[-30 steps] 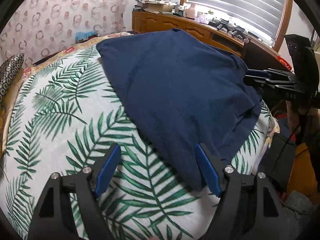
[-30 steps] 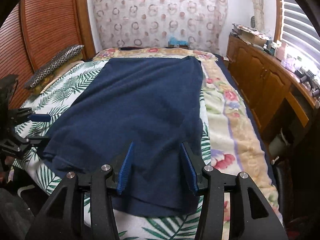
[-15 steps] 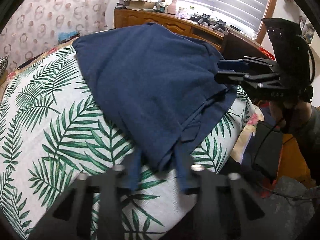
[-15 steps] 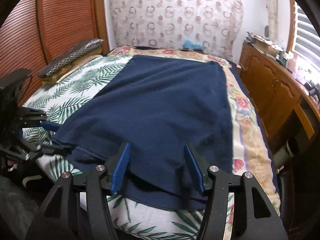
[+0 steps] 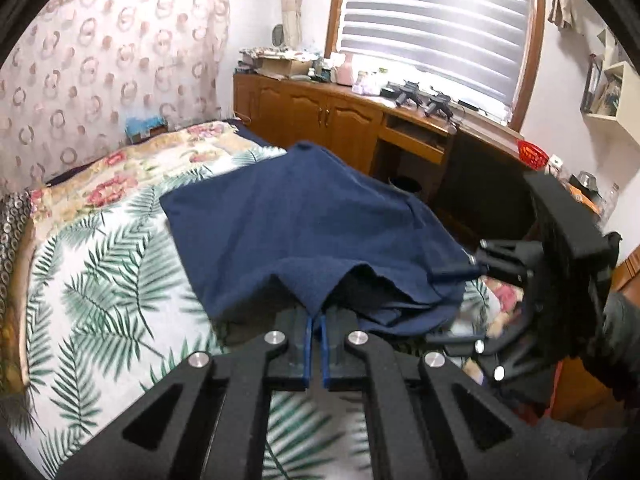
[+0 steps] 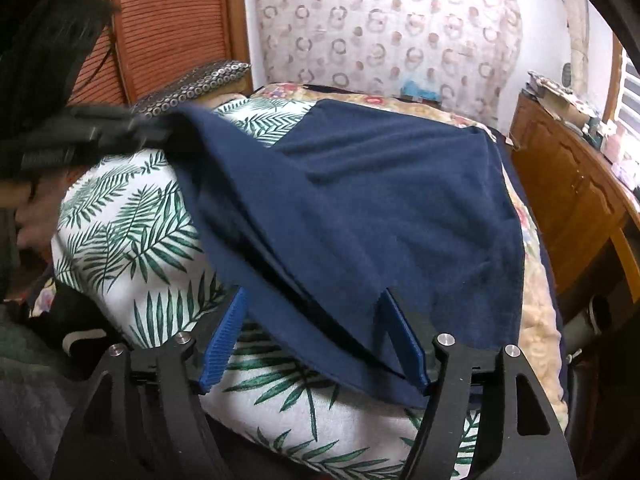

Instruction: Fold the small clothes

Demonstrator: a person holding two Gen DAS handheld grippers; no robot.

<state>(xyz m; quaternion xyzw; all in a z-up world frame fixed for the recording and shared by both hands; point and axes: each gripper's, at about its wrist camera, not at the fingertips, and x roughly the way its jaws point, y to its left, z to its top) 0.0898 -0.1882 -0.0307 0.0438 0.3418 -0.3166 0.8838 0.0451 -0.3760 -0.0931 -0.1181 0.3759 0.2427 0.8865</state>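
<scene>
My left tool (image 5: 316,330) is clamped on the near corner of the navy garment (image 5: 304,224), which lies spread on the palm-print bedspread (image 5: 100,264); the pinched cloth peaks up out of the jaws toward 12 o'clock and hollows into a small tent to its right. My right tool (image 6: 316,332) stands with its jaws apart, having just been opening, and the hem of the garment (image 6: 360,208) drapes between the two blue pads (image 6: 224,340) without being pressed, so that side is not gripped yet. In the left wrist view the right tool (image 5: 456,304) sits at about 3 o'clock, at the garment's other near corner. As I judge it, the step in hand is taking both near corners so the near hem can be carried over toward the far edge by the floral blanket (image 5: 120,184). To do it well I would slide the right tool further under the hem so both layers sit deep on the pads, then close before lifting, since a shallow bite on soft knit may slip. I would keep both corners at matching height and tension so the fold line runs straight, and raise only enough to clear the bedspread without dragging the far half.
</scene>
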